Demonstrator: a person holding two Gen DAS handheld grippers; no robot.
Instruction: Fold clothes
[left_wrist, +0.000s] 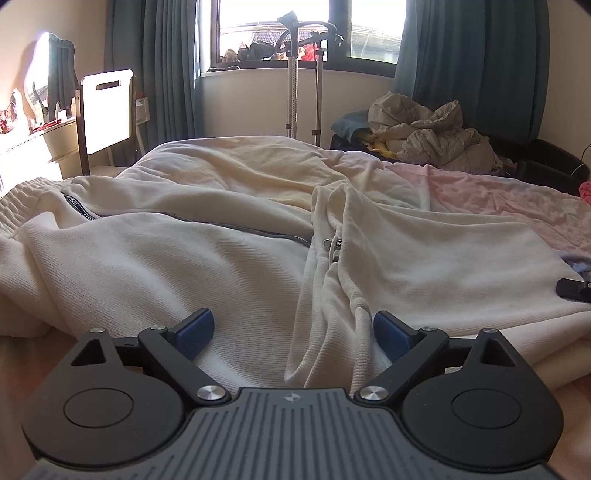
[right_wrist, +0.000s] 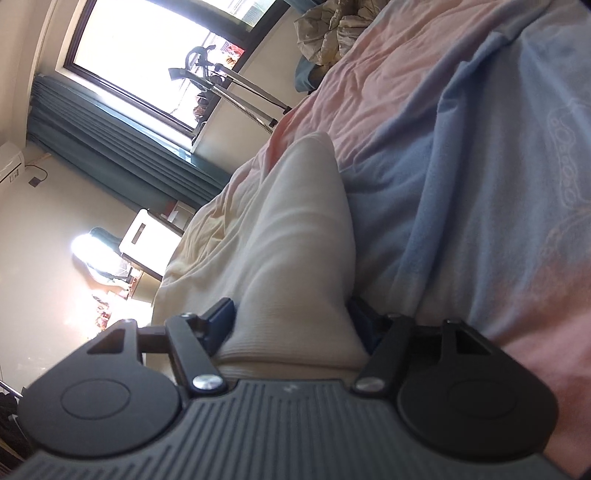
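My left hand-held gripper stands wide over the unfolded cream zip hoodie on the bed — my right hand-held gripper holds its sleeve — folding barely begun.

The hooded zip jacket lies spread across the near edge of the bed, its zipper running toward the left edge. Behind the bed's far right corner sits a heap of crumpled bedding (a garment steamer stand rises left of it, before the window).
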